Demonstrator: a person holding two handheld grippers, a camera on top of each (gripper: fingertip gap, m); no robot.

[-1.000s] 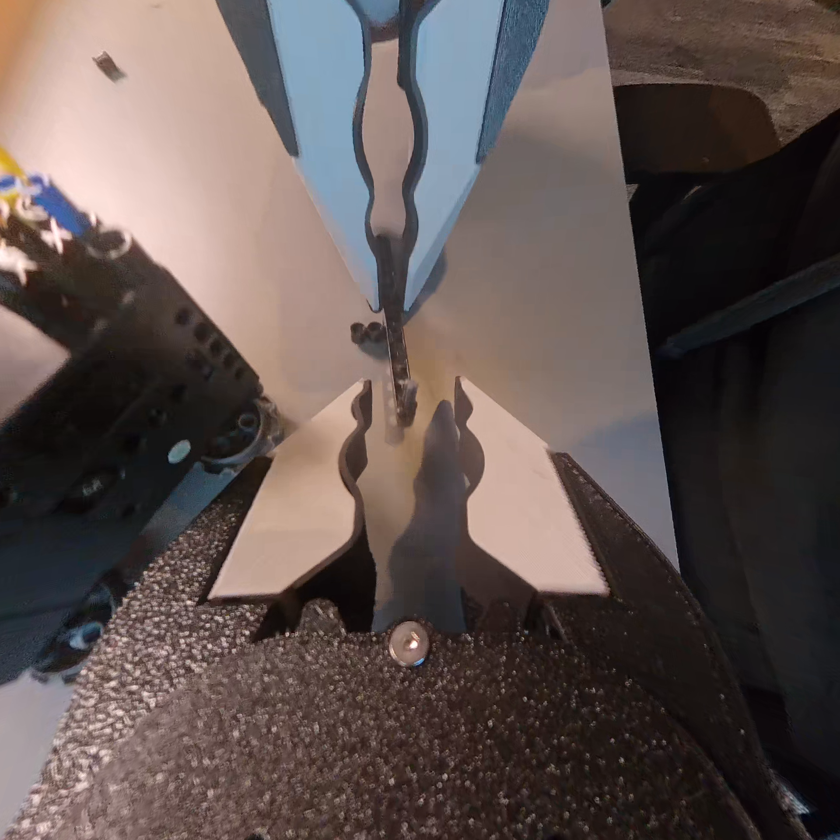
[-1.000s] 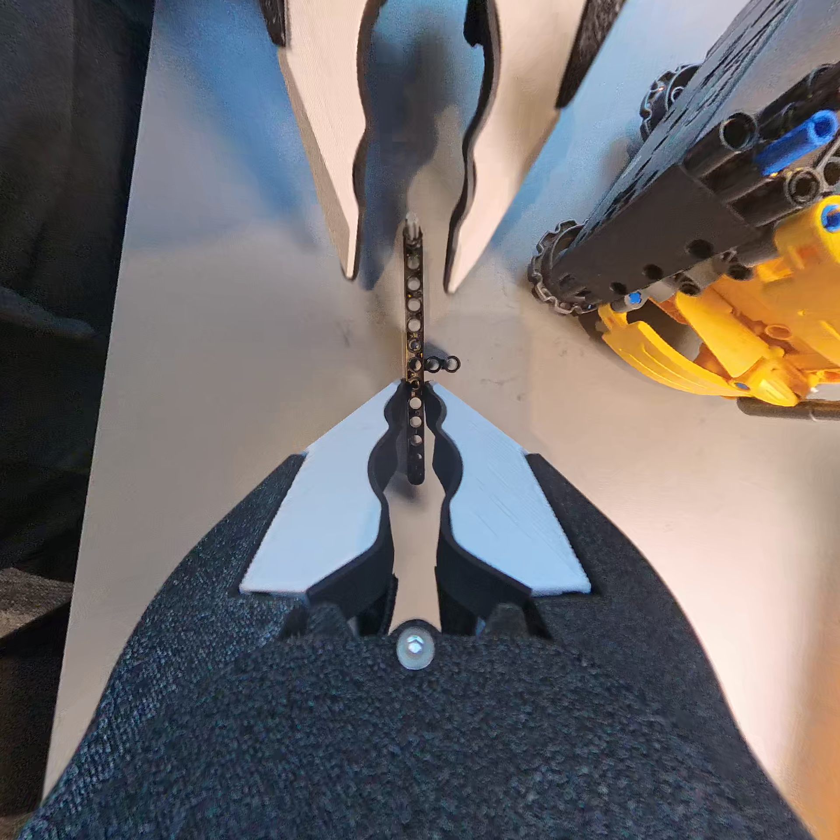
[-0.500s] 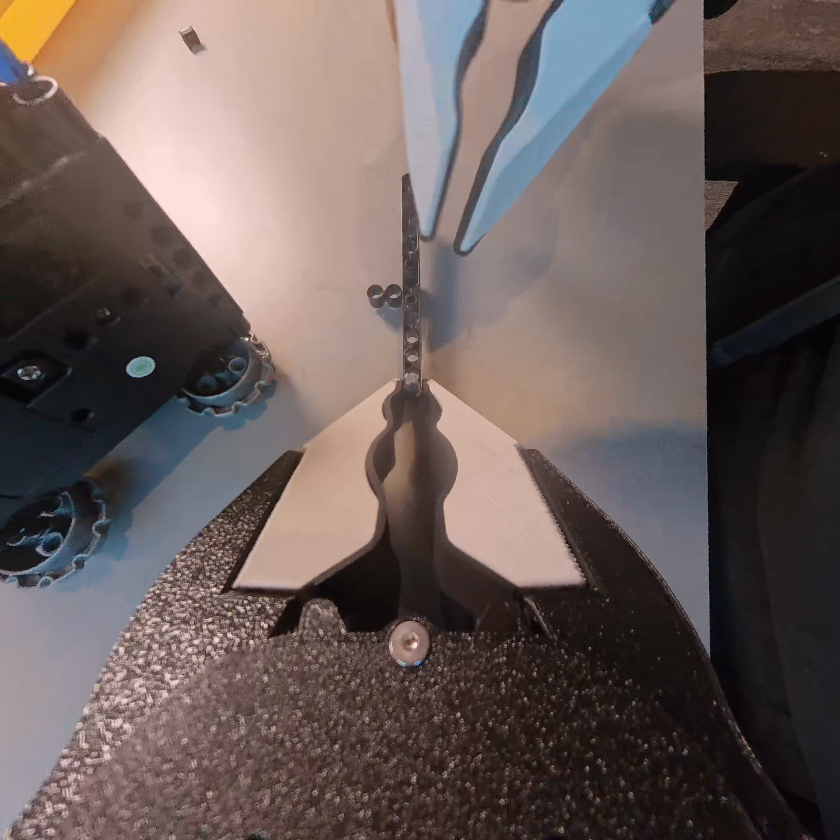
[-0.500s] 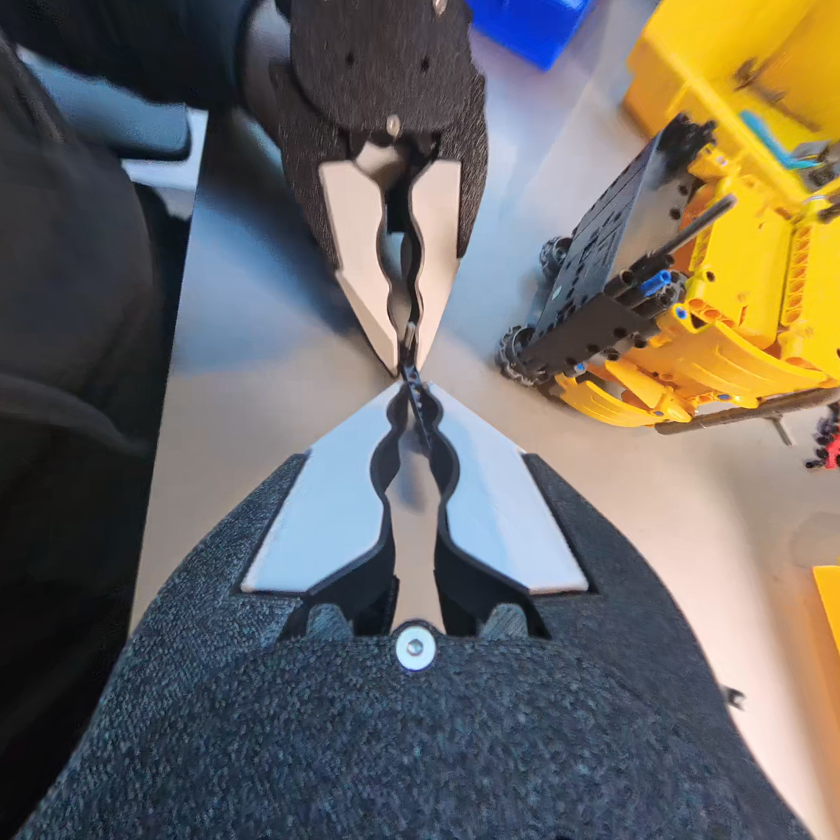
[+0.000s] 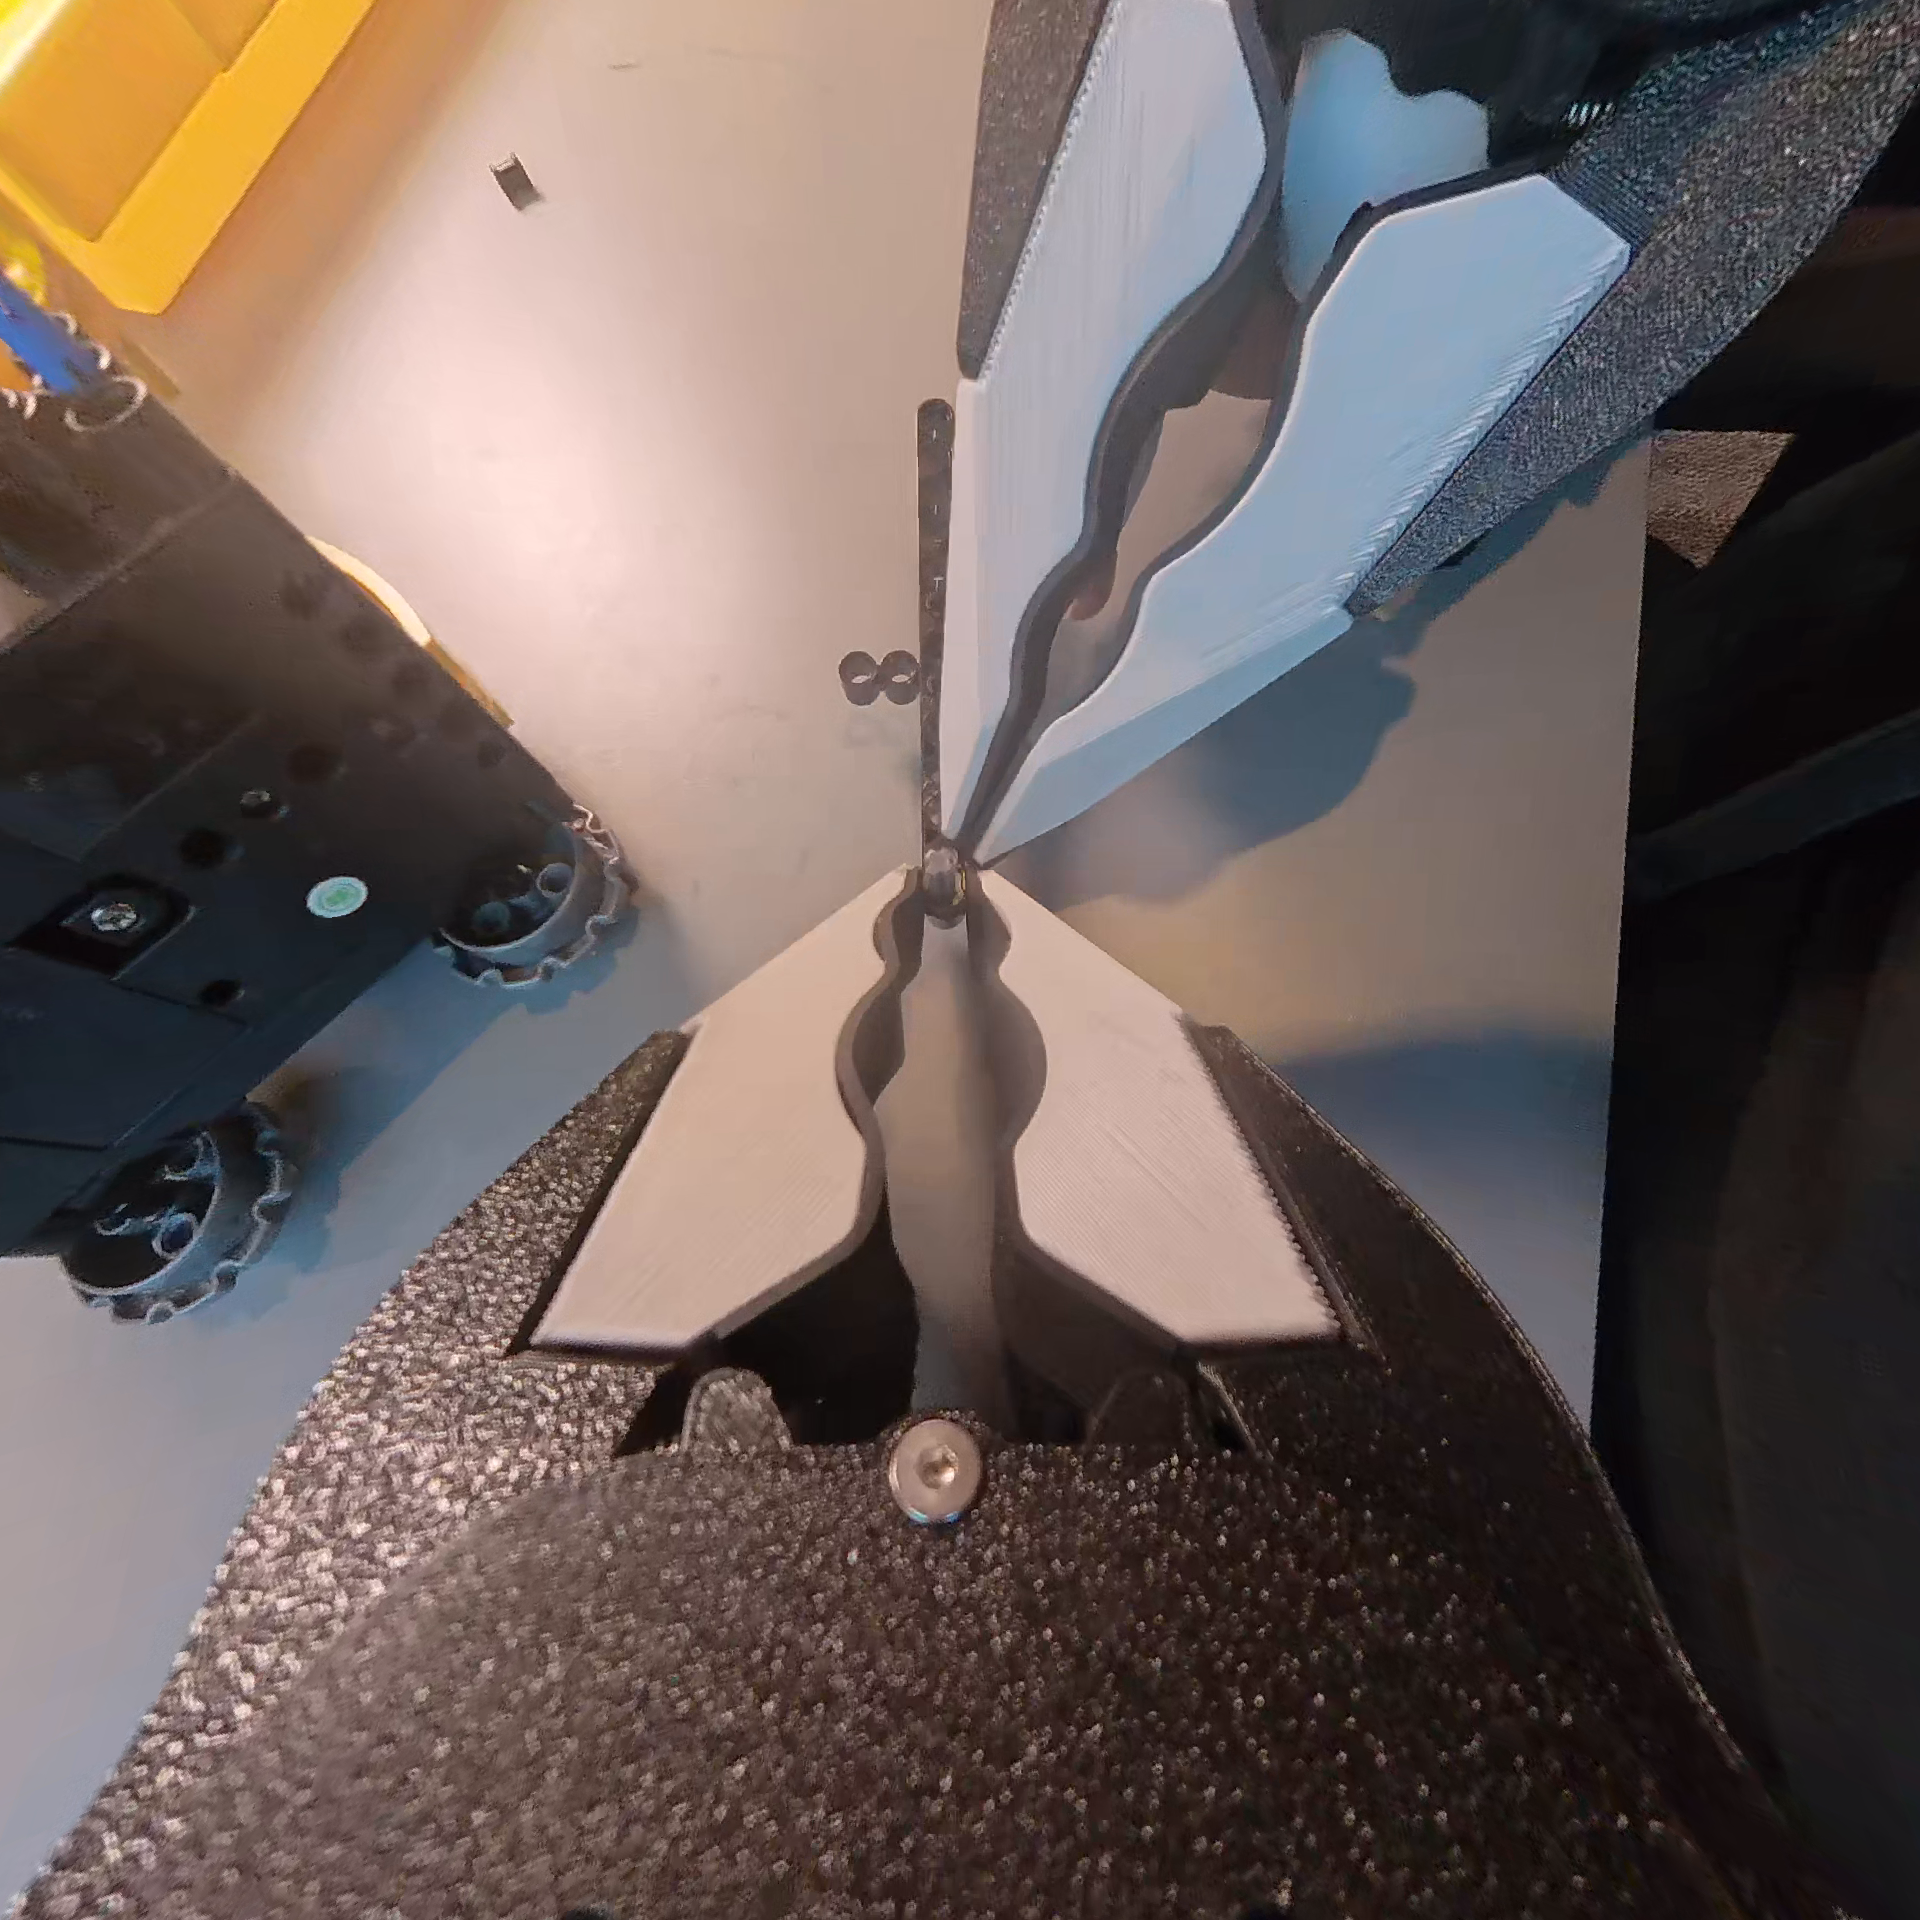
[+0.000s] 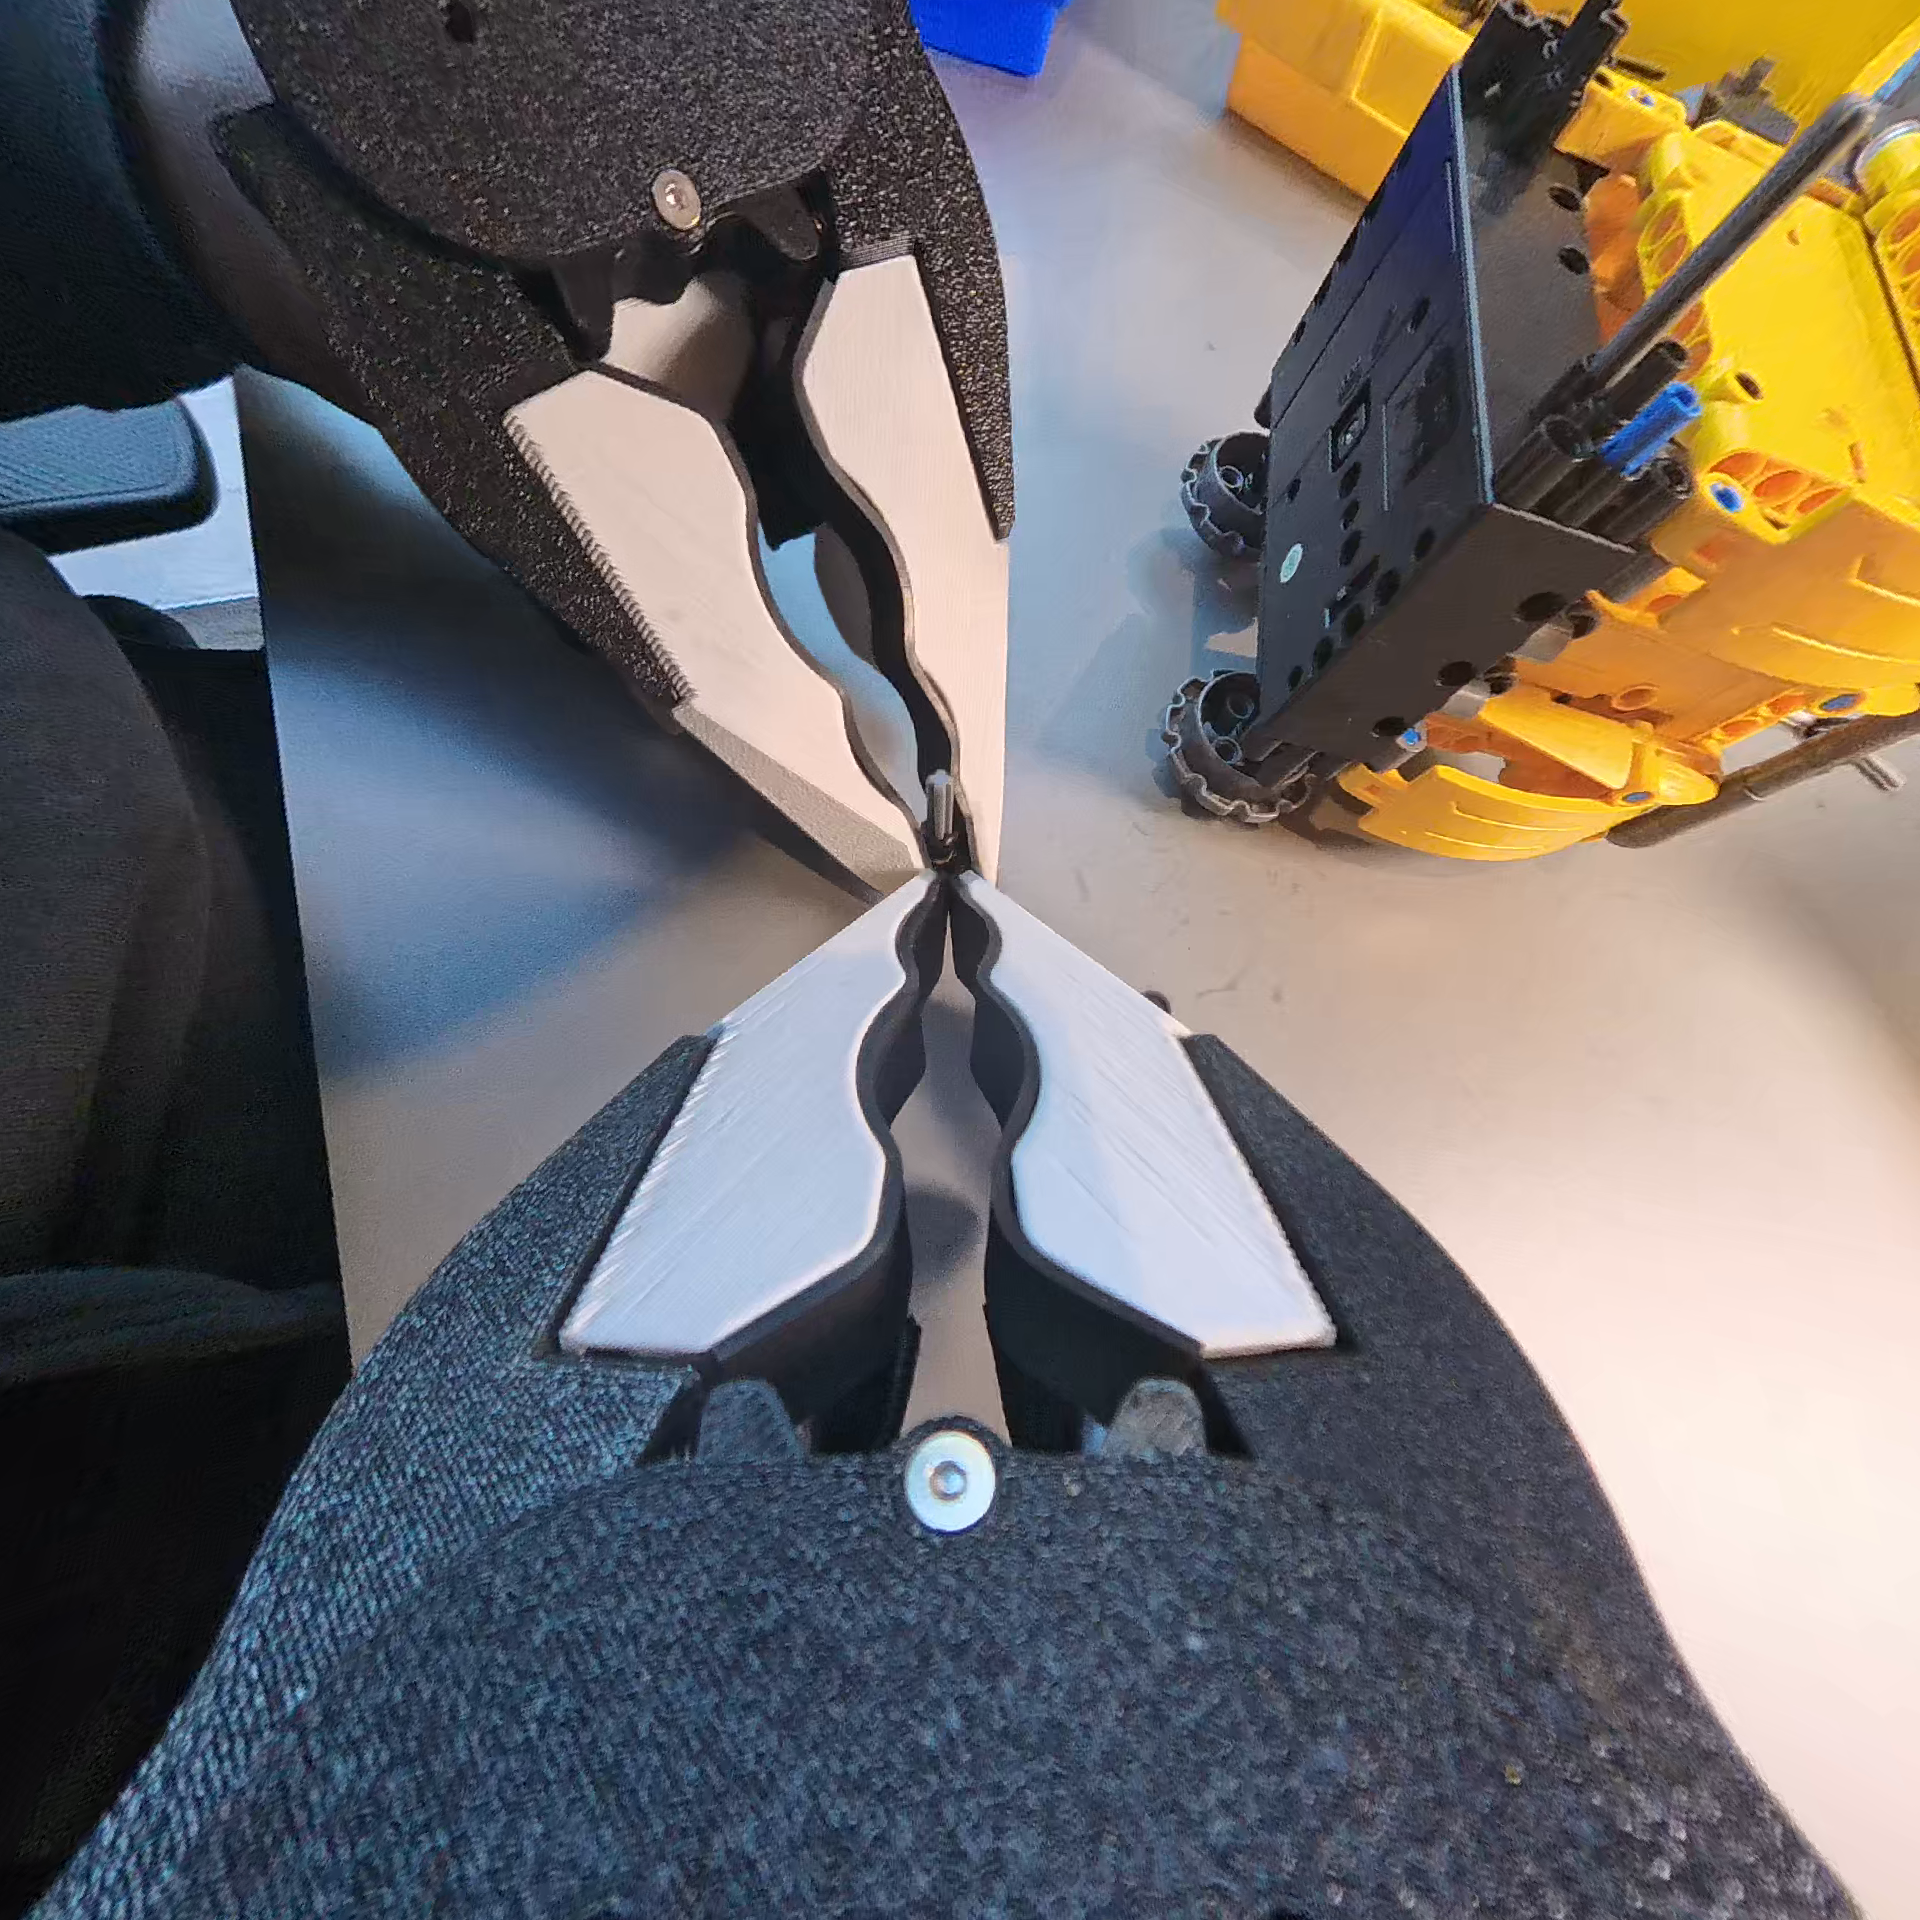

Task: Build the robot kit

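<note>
A thin black beam with holes point(image 5: 932, 582) stands on edge above the grey table point(image 5: 644, 436). A small two-ring connector point(image 5: 878, 677) sticks out of its left side. My left gripper point(image 5: 940, 883) is shut on a small dark pin point(image 5: 942, 868) at the beam's near end. My right gripper point(image 5: 971, 847) comes in from the upper right, shut on that same end of the beam. In the right wrist view the right gripper point(image 6: 948, 888) meets the left gripper point(image 6: 951, 847) tip to tip. The pin point(image 6: 940, 805) shows between the left fingers. The beam is hidden there.
A black and yellow brick vehicle point(image 6: 1455, 520) with toothed grey wheels point(image 5: 530, 925) lies on its side close by. A yellow bin point(image 5: 135, 135) and a blue bin point(image 6: 987, 31) stand farther back. A small loose black piece point(image 5: 514, 179) lies on the table. The table edge point(image 5: 1621, 935) borders a dark chair. The small loose black piece point(image 5: 514, 179) is about equally far from each gripper, around 25 centimeters.
The left gripper has shut on the beam's end. The right gripper has let go of the beam, swung round, and now pinches its end nearest the left gripper. The grippers now meet tip to tip.
</note>
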